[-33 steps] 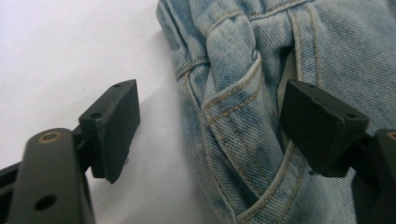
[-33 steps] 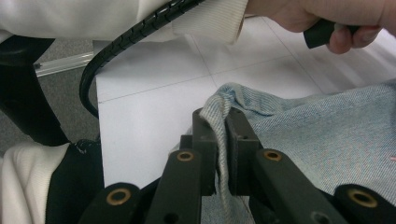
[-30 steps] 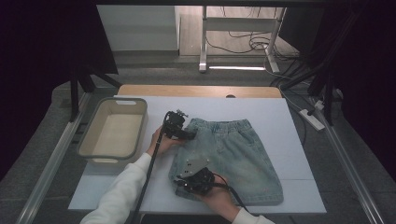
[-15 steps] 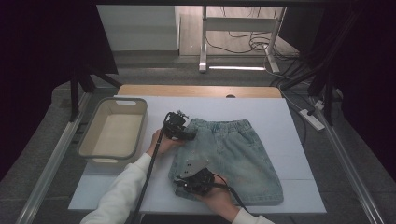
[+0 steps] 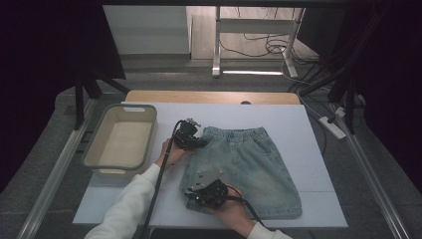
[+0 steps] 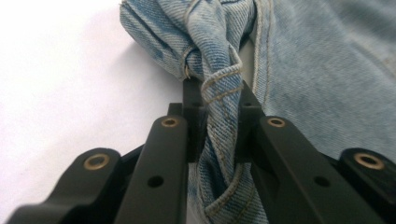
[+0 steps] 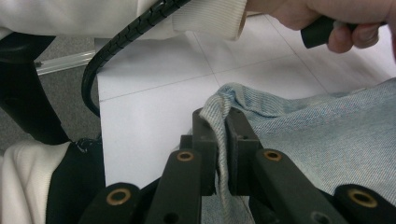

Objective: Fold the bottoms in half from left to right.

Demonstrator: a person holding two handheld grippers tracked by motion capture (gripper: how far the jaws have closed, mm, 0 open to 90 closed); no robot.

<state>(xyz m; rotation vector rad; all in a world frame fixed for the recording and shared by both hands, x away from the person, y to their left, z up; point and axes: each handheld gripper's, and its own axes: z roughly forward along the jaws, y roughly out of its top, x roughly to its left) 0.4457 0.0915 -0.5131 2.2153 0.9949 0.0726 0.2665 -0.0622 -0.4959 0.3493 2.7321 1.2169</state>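
A pair of light blue denim shorts (image 5: 249, 164) lies flat on the white table (image 5: 298, 124), waistband toward the far side. My left gripper (image 5: 196, 142) is at the waistband's left corner; its jaws have just been closing and now pinch a bunched fold of the denim waistband (image 6: 219, 93). My right gripper (image 5: 199, 191) sits at the near left hem corner, shut on a thin fold of the denim hem (image 7: 219, 116). A hand holds each gripper.
A beige plastic bin (image 5: 122, 142) stands empty on the table's left side, just beside the left hand. A black cable (image 7: 121, 42) trails over the white sleeve (image 7: 116, 14). A metal frame and cables lie beyond the far edge.
The left gripper's jaws have come together on the waistband corner. Both hands and the shorts stay where they were.
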